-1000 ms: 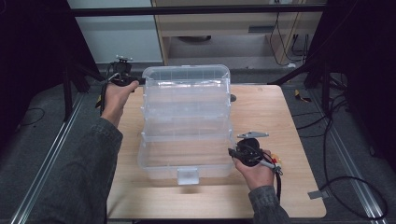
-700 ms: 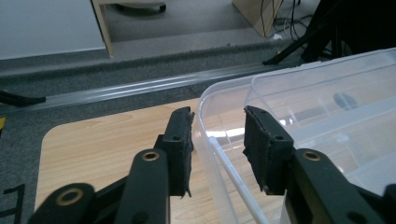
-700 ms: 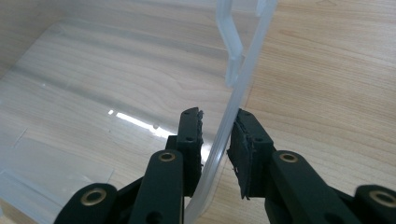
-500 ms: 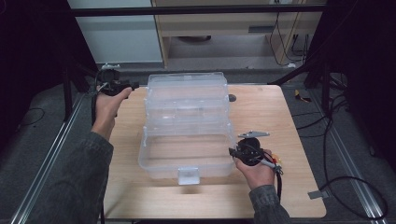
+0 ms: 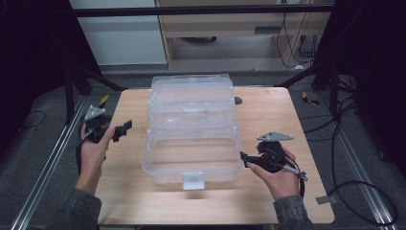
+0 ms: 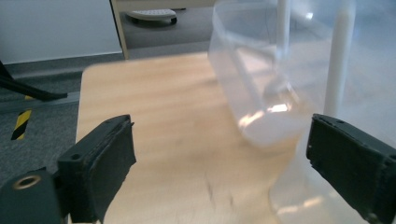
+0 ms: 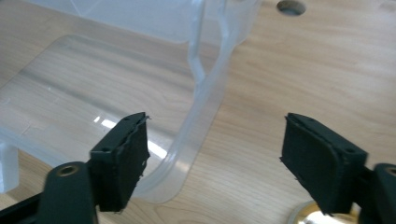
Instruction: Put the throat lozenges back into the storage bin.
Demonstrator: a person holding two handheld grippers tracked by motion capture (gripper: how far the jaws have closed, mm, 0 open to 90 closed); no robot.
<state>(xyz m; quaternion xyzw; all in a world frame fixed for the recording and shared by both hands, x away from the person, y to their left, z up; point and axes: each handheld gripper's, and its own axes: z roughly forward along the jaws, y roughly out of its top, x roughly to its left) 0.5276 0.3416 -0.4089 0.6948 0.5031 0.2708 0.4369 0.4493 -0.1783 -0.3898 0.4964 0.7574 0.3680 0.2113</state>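
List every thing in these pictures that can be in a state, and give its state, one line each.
Clear plastic tiered box: trays fanned open in steps, front latch undone, resting on the wooden table.
Left gripper: jaws just opened, nothing between them, beside the box.
Right gripper: jaws just opened, straddling the box's lower corner rim, pads not pressing it.

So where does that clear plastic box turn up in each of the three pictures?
High view: clear plastic box at the centre of the wooden table.
Left gripper view: upper right, beyond the fingers.
Right gripper view: upper left, its corner rim between the fingers.
Shared landmark: the wooden table.
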